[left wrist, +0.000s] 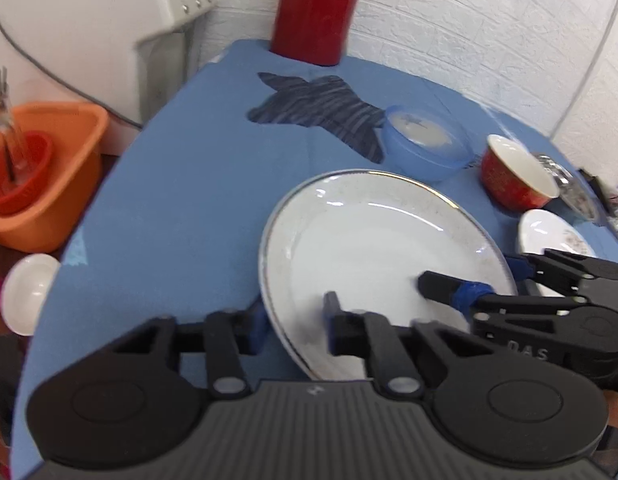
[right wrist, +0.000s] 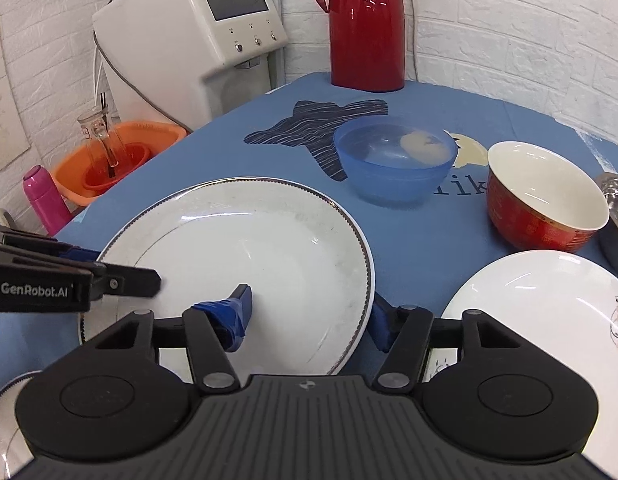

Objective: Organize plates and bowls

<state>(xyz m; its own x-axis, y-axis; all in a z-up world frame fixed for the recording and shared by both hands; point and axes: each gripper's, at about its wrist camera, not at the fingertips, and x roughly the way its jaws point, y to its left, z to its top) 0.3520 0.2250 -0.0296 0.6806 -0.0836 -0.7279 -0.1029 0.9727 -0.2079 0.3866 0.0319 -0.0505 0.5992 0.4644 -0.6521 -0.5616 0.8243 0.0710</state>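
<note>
Left view blurred; red flask top cut off; steel dish — mostly out of frame.

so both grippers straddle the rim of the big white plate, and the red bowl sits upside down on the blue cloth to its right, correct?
One thing is off: the red bowl stands upright, its white inside facing up, as the right wrist view shows. The rest holds: the left gripper and right gripper each straddle the rim of the big white plate, on the blue cloth.

Left gripper and right gripper both level, fingers spread wide apart
</note>
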